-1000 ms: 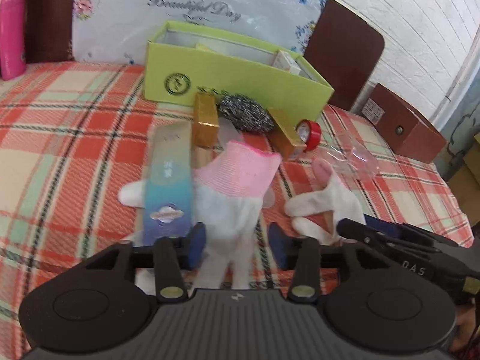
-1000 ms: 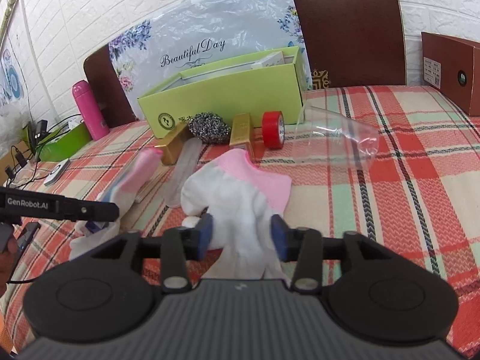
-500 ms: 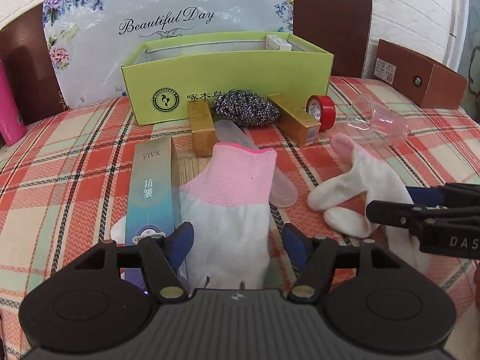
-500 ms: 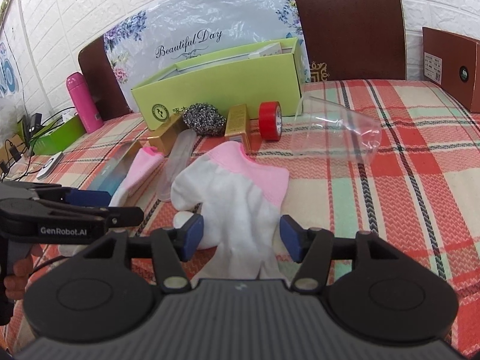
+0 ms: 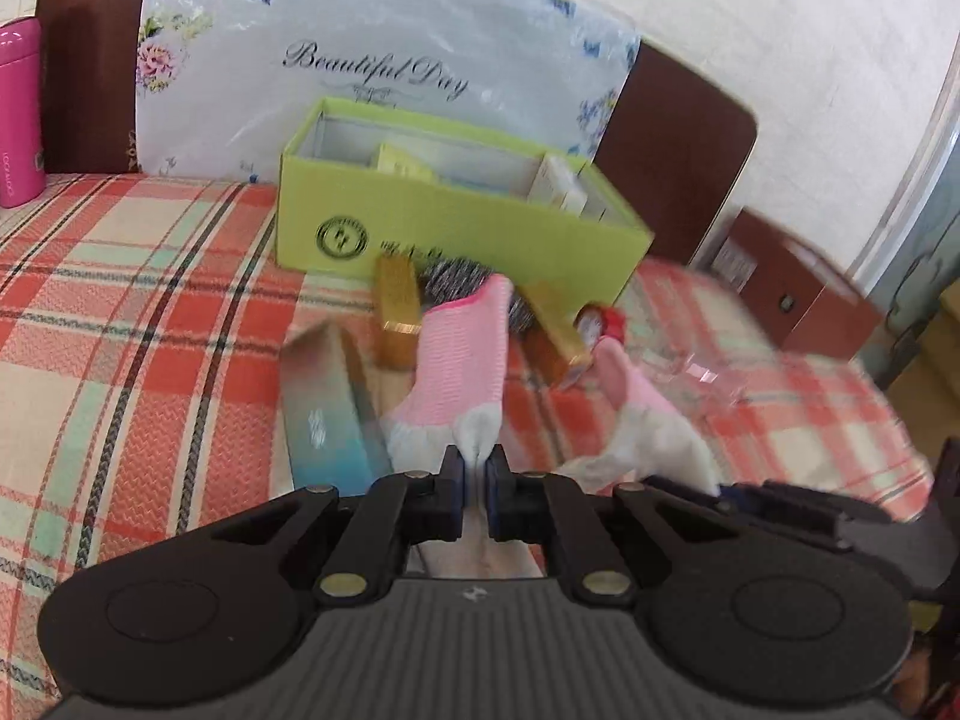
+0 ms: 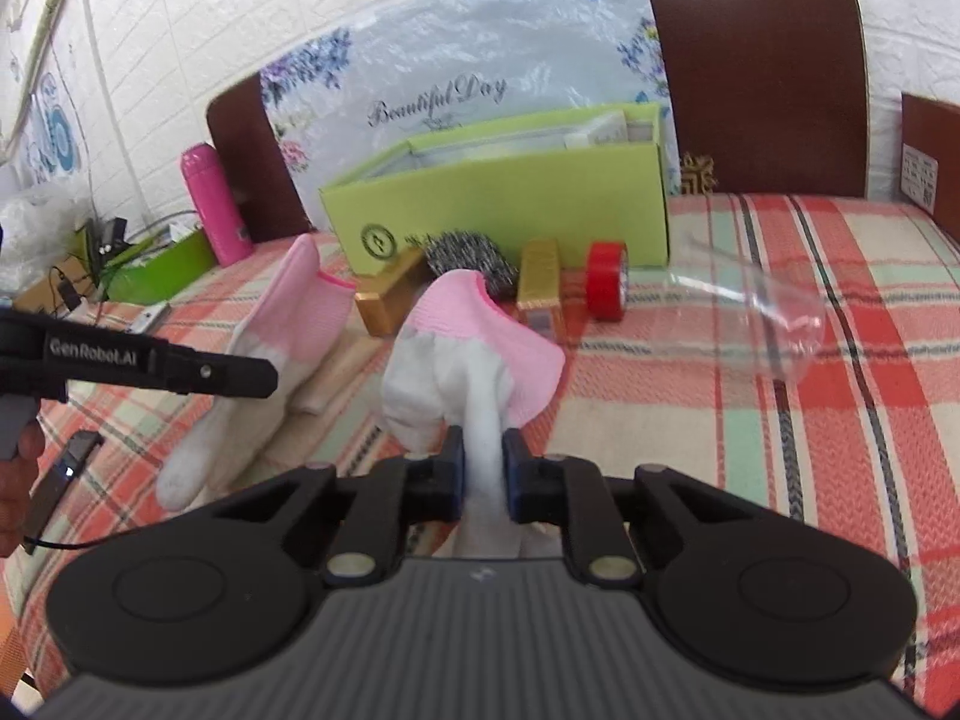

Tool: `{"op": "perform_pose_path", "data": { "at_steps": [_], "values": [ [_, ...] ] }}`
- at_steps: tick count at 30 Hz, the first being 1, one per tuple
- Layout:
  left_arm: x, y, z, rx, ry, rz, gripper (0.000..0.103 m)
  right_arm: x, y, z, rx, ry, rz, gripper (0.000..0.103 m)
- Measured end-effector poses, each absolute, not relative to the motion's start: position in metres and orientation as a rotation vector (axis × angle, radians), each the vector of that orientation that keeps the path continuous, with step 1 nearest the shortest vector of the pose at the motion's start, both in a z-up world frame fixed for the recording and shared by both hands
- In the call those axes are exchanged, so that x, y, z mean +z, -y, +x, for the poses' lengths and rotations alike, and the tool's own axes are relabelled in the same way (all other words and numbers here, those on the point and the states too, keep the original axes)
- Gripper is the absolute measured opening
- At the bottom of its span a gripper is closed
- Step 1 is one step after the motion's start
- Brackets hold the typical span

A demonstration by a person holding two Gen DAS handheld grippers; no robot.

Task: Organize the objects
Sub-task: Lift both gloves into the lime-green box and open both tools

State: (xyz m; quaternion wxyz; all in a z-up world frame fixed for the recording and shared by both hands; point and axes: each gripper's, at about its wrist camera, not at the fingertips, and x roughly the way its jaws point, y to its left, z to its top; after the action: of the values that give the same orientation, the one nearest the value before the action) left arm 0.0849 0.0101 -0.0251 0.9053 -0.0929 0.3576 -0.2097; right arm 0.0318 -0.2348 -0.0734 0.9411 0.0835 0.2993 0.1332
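Two white gloves with pink cuffs are lifted off the plaid tablecloth. My left gripper (image 5: 474,463) is shut on the fingers of one glove (image 5: 459,354), cuff pointing away. My right gripper (image 6: 483,457) is shut on the other glove (image 6: 474,342), which also shows in the left wrist view (image 5: 642,408). The left gripper's glove shows in the right wrist view (image 6: 294,312). An open green box (image 5: 456,228) stands behind, holding small cartons.
In front of the green box (image 6: 510,210) lie two gold boxes (image 6: 537,276), a steel scourer (image 6: 468,255), a red tape roll (image 6: 606,282) and a clear plastic cup (image 6: 762,312). A blue carton (image 5: 327,414) lies left. A pink bottle (image 6: 213,210) stands far left.
Both grippers have closed, each on a glove, and raised them off the cloth. The left wrist view has swung and blurred.
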Motion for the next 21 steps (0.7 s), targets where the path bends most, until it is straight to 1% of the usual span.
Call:
{"op": "perform_pose_path", "data": {
  "at_steps": [6, 11, 17, 21],
  "values": [
    [0.009, -0.012, 0.086, -0.478, -0.646, -0.256, 0.006, -0.037, 0.237, 0.038, 0.296, -0.509, 0.165, 0.013],
    [0.037, -0.008, 0.093, -0.498, -0.559, -0.253, 0.006, -0.015, 0.239, 0.05, 0.296, -0.448, 0.147, 0.013],
    [0.056, -0.006, 0.119, -0.496, -0.511, -0.256, 0.006, 0.002, 0.239, 0.069, 0.294, -0.404, 0.134, 0.013],
    [0.066, -0.005, 0.148, -0.496, -0.51, -0.282, 0.006, 0.01, 0.237, 0.083, 0.291, -0.383, 0.128, 0.013]
  ]
}}
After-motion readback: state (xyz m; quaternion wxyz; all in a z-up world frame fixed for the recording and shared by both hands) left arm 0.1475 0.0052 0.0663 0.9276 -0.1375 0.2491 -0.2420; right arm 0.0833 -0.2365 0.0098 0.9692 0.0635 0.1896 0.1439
